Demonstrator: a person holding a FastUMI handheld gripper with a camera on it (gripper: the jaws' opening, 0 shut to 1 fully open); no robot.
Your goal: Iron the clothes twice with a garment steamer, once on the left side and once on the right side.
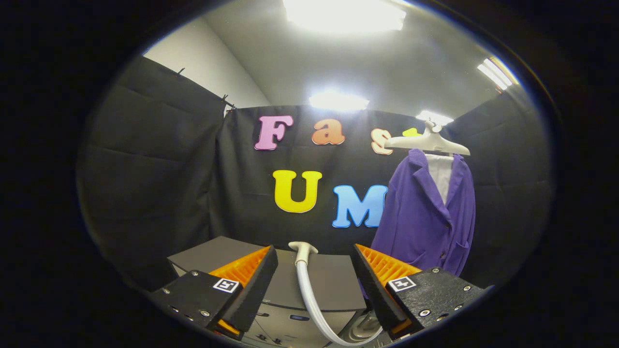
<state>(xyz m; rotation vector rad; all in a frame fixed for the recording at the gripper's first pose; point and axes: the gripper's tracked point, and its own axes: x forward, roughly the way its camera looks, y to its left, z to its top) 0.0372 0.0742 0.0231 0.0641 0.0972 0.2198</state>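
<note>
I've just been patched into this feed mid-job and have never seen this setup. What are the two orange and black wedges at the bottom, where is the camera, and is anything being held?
The camera rides on a hand-held tool and looks forward along its two fingers; those are the orange and black wedges. The fingers stand apart and press on nothing, so nothing is held. Between them and just ahead, a white steamer head on its hose rises over a grey cabinet. Beyond the right-hand finger, a purple jacket hangs on a white hanger in front of the black cloth wall. That jacket is the garment to be steamed.
</note>
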